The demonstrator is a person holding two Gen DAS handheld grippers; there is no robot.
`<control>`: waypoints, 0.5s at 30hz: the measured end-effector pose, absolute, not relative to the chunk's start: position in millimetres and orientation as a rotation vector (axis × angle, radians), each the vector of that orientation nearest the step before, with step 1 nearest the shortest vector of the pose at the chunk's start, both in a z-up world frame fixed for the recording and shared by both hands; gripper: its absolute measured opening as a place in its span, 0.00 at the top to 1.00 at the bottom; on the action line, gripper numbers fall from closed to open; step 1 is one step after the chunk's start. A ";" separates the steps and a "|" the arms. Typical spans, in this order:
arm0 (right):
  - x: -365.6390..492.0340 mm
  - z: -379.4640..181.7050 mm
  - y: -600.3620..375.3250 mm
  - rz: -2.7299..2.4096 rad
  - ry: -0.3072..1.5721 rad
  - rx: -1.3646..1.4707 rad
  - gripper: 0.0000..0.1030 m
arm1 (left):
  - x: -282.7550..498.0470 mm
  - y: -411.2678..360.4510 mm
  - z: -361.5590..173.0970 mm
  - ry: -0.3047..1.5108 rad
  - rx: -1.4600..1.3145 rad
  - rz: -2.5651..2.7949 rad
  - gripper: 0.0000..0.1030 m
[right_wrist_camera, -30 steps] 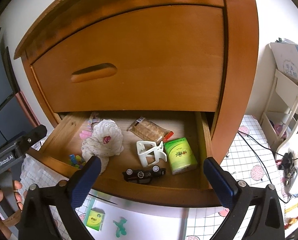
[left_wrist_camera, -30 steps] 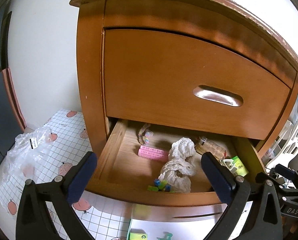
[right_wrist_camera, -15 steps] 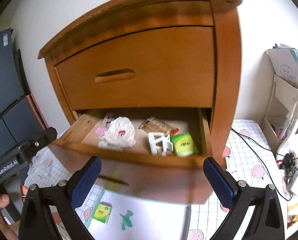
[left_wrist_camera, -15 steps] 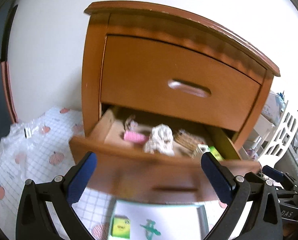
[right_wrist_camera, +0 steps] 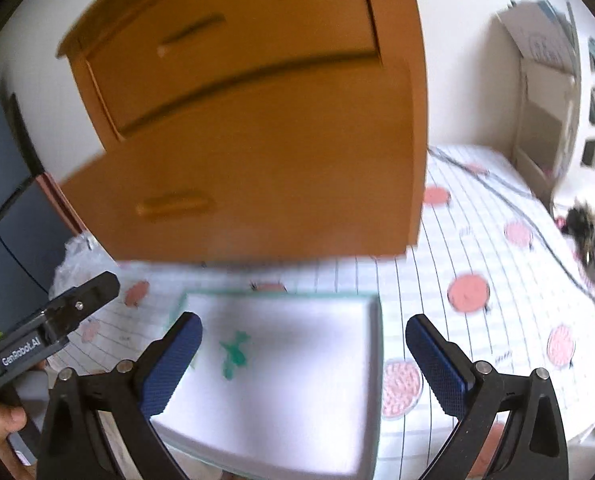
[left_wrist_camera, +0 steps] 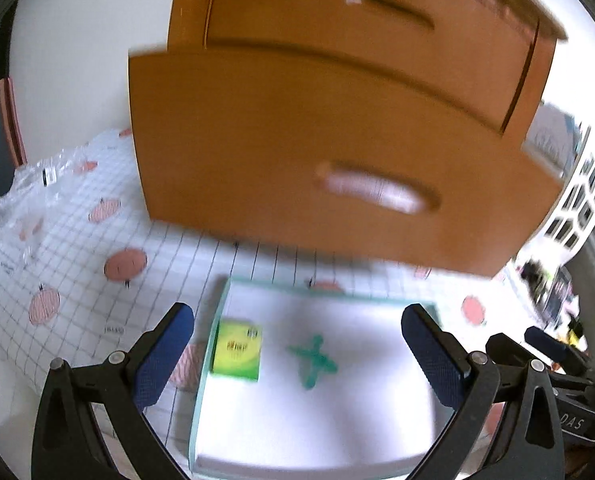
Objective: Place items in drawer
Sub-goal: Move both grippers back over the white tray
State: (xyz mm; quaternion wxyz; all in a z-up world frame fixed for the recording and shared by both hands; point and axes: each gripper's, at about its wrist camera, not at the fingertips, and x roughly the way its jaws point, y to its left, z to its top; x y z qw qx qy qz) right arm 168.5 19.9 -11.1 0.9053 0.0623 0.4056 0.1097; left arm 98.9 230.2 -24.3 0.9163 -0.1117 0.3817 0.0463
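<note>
The wooden cabinet's lower drawer (left_wrist_camera: 297, 152) stands pulled out, its front toward me; its inside is hidden in both views. Below it lies a white tray (left_wrist_camera: 337, 420) holding a yellow-green box (left_wrist_camera: 237, 350) and a small green clip-like piece (left_wrist_camera: 313, 358). My left gripper (left_wrist_camera: 297, 354) hangs open above the tray, the box just inside its left finger. My right gripper (right_wrist_camera: 303, 364) is open too over the same tray (right_wrist_camera: 297, 380), with the green piece (right_wrist_camera: 233, 354) near its left finger. Both views are motion-blurred.
A checked cloth (left_wrist_camera: 77, 272) with pink fruit prints covers the surface. A crumpled clear plastic bag (left_wrist_camera: 29, 188) lies at the left. A white lattice rack (right_wrist_camera: 593, 128) and a cable (right_wrist_camera: 537, 224) are at the right. The left gripper's body (right_wrist_camera: 45, 336) shows in the right wrist view.
Both grippers have pulled back from the drawer and tilted down toward the tray. The drawer's contents, seen earlier, are out of sight behind its front.
</note>
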 end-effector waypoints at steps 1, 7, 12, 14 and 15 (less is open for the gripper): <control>167.7 -18.8 19.4 0.219 0.851 0.125 0.00 | 97.6 228.6 -33.4 0.806 -0.223 0.100 0.00; 166.1 -63.7 14.0 0.188 0.942 0.112 0.00 | 92.5 221.1 -66.8 0.881 -0.203 0.093 0.00; 161.9 -84.3 14.6 0.183 0.970 0.099 0.00 | 91.1 213.7 -80.6 0.912 -0.152 0.089 0.00; 160.9 -91.5 13.9 0.179 0.985 0.091 0.00 | 91.9 214.8 -86.5 0.927 -0.145 0.094 0.00; 160.5 -96.1 14.1 0.178 0.993 0.086 0.00 | 92.8 216.4 -89.6 0.937 -0.148 0.099 0.00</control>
